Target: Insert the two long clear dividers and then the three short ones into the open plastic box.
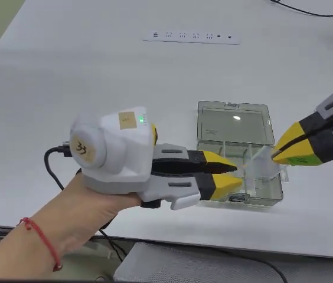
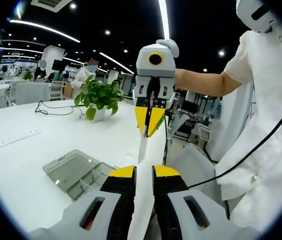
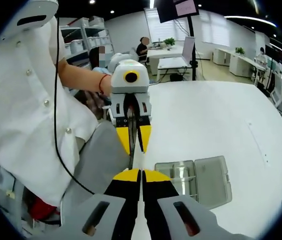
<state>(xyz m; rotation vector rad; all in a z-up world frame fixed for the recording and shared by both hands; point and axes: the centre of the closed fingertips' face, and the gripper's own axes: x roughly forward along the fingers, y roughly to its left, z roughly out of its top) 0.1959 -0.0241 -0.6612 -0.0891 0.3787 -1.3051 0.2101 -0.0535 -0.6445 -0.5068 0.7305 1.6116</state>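
The open clear plastic box [image 1: 209,121] lies on the white table, lid flat on the far side, with some dividers standing in its tray. Just above its near right corner a long clear divider [image 1: 261,164] hangs between both grippers. My left gripper [image 1: 228,174], held in a hand, points right and is shut on one end. My right gripper [image 1: 278,151] comes in from the right, shut on the other end. In the left gripper view the divider [image 2: 143,150] runs from my left gripper [image 2: 143,172] up to the right one [image 2: 149,120]. It [image 3: 131,157] shows edge-on above my right gripper [image 3: 142,175].
A white power strip [image 1: 190,36] lies at the table's far side, a black cable [image 1: 308,10] at the far right. The table's near edge [image 1: 225,246] runs just below the box. A potted plant [image 2: 97,98] stands on the table in the left gripper view.
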